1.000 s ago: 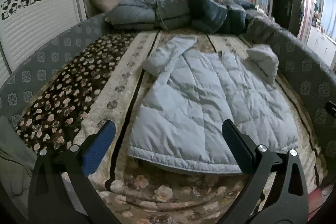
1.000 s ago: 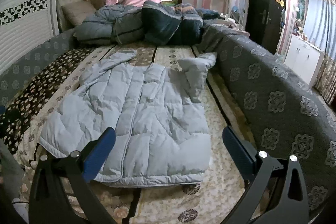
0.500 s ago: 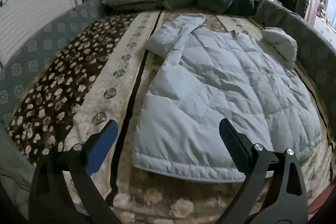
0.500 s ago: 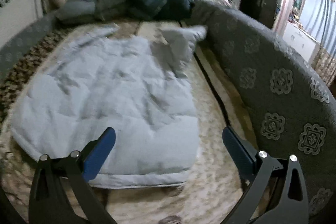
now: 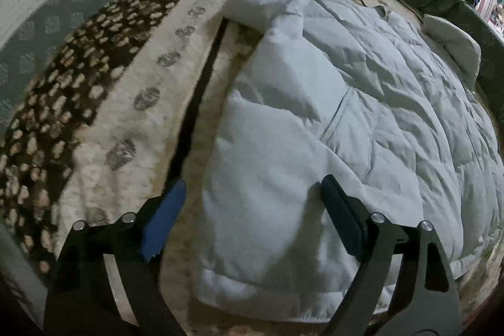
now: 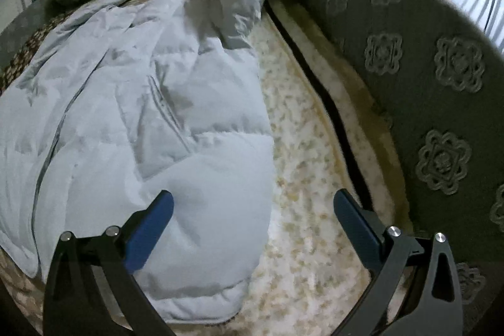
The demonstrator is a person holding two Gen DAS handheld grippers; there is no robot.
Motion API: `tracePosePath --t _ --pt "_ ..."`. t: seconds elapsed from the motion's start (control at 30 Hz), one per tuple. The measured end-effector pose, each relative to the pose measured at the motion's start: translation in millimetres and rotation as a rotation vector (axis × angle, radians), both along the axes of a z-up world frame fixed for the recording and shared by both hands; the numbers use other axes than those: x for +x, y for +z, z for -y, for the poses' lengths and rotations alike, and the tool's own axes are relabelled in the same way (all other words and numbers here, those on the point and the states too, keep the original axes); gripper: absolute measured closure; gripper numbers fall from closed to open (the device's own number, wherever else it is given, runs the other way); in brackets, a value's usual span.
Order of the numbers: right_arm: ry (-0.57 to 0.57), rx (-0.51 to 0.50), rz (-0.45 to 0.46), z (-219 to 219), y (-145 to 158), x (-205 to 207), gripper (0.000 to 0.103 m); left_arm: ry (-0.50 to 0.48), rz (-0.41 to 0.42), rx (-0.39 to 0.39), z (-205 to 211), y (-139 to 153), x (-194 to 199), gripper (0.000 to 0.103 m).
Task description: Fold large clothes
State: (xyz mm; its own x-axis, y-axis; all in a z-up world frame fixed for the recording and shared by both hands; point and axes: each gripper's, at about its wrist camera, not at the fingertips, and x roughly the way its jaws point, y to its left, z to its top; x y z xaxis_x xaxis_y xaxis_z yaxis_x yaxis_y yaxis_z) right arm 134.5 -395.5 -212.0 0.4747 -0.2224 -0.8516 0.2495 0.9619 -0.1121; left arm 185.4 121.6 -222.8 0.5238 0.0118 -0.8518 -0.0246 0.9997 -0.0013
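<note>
Left wrist view: left gripper jaws apart, just been closing a little, straddling near corner of pale quilted coat spread on bed; right gripper likewise apart over opposite corner.

The left gripper points steeply downward, its two black fingers spread wide apart; its jaws have just been closing a little, with the coat's near corner lying between them but neither pad pressing on it. The blue pad of its left finger faces inward and the dark right finger angles toward it. The right gripper tilts down at a like angle, jaws wide apart and gripping nothing; its blue-padded left finger hangs over the coat's edge and its right finger stands off to the side
</note>
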Motion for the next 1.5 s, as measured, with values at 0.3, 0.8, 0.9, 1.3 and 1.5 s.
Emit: tracePosePath --t 0.3,0.8,0.9,1.3,1.5 --pt "-0.037 0.303 -0.038 25 -42 6 0.03 -0.035 -0.03 -0.037 16 -26 13 0.047" --pt "0.111 0.015 0.007 -24 8 -21 0.091 0.015 -0.076 -0.119 20 1 -36 0.086" --pt "0.115 0.014 0.006 -25 17 -34 0.091 0.003 -0.069 -0.133 17 9 -55 0.087" --pt "0.086 -0.045 0.087 -7 45 -60 0.031 0.011 0.08 -0.023 29 43 -88 0.016" --pt "0.102 0.046 0.288 -3 115 -75 0.03 0.004 0.182 -0.025 27 100 -108 0.016"
